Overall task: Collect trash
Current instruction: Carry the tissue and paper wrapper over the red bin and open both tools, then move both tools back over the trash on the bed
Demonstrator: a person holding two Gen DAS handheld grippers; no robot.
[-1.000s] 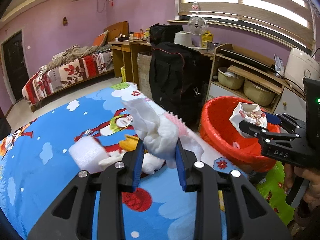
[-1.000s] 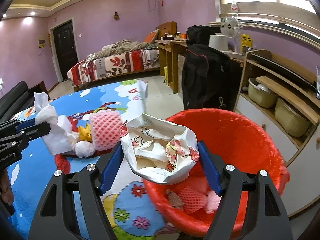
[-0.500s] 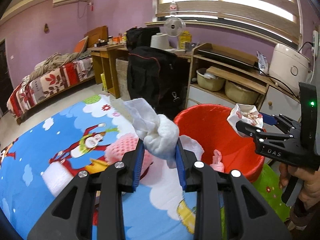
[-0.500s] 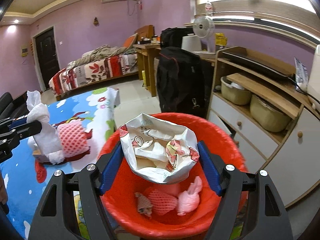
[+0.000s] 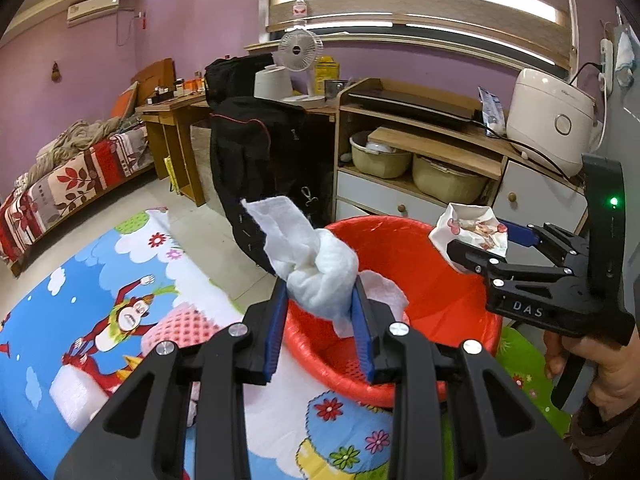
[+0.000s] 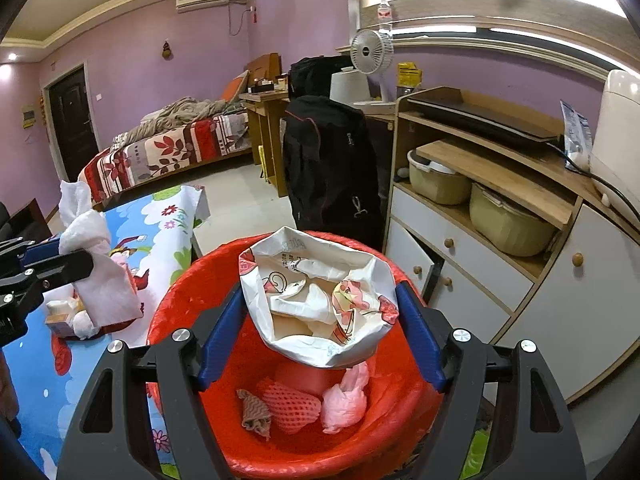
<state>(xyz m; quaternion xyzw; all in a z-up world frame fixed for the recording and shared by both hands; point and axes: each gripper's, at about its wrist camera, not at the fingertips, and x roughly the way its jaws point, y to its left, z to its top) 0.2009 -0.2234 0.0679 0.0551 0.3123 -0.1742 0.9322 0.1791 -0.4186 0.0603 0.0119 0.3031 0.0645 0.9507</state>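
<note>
With the crumpled paper bag clamped in the right tongs over the red bin, and the white tissue wad pinched in the nearly closed left tongs at the bin's rim beside the bench's edge, each load should be centred above the opening before being released.

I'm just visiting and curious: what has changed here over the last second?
Both grippers carried their loads across from the cartoon mat toward the red bin. The right gripper now holds the printed paper bag over it. The left gripper still clamps the white tissue wad. Nothing released.
</note>
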